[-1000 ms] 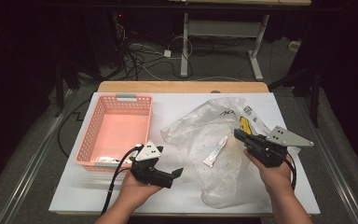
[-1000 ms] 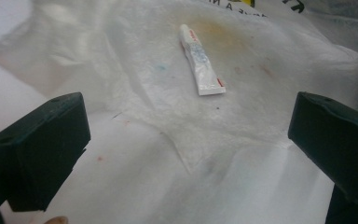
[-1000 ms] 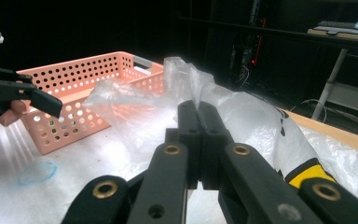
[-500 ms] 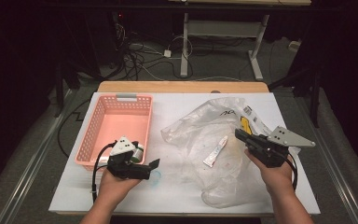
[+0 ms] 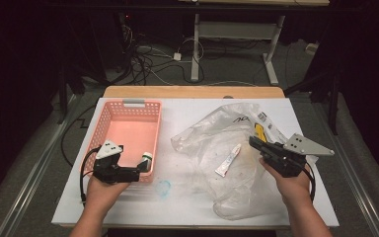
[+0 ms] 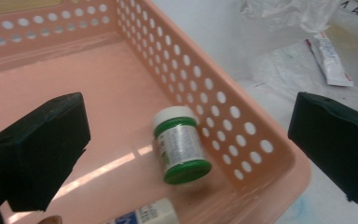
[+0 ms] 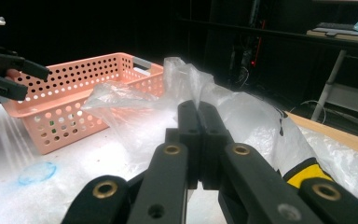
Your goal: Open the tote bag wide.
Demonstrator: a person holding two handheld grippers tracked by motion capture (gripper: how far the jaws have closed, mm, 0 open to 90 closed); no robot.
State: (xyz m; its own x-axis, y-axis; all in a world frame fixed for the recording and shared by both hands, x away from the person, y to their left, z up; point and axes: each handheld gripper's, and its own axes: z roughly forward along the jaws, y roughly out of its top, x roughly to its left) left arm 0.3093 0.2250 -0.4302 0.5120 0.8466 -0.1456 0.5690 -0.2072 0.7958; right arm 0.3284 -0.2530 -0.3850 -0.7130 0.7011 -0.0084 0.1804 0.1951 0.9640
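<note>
1. While the right gripper (image 5: 254, 143) sits where it was a second ago, jaws pressed together on a fold of the clear plastic bag (image 5: 227, 163) near the table's right side, the high view shows the left gripper (image 5: 145, 165) has travelled from beside the bag over to the near right corner of the pink basket (image 5: 109, 123). I judge that the work is emptying the bag into the basket, one item at a time, and that this trip was a delivery.

2. Seen from the left gripper view, its jaws stand wide apart with nothing between the pads. Below them a small green-capped jar (image 6: 179, 144) lies on its side on the basket floor, close against the perforated wall (image 6: 223, 100). Part of a white container (image 6: 147, 213) with blue print lies at the bottom edge. The jar looks released, so that item is done. From above, the jar is only a small pale spot; its cap and label are plain here.

3. Looking along the right gripper view, the shut jaws pinch the bag, which rises crumpled ahead, a yellow patch (image 7: 307, 170) showing through it. This view hides the small white tube (image 5: 228, 160) lying on the bag, plain from above; I expect it goes next.
</note>
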